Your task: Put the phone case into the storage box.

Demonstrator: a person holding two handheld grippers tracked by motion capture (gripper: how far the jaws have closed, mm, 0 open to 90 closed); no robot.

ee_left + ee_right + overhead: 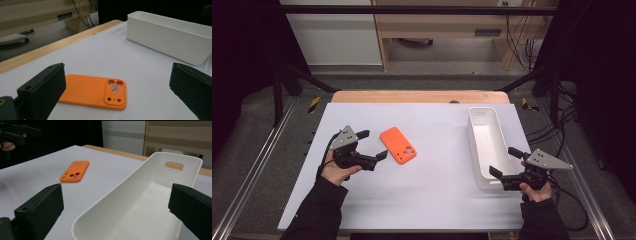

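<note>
With our left gripper [373,145] wide open and empty beside the orange phone case [398,145], we judge it light, flexible, best pinched across its long edges.

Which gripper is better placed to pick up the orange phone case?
Left. The left gripper is open right beside the orange phone case, which lies between its jaws in its own view. The right gripper is open at the white bin, farther off.
</note>
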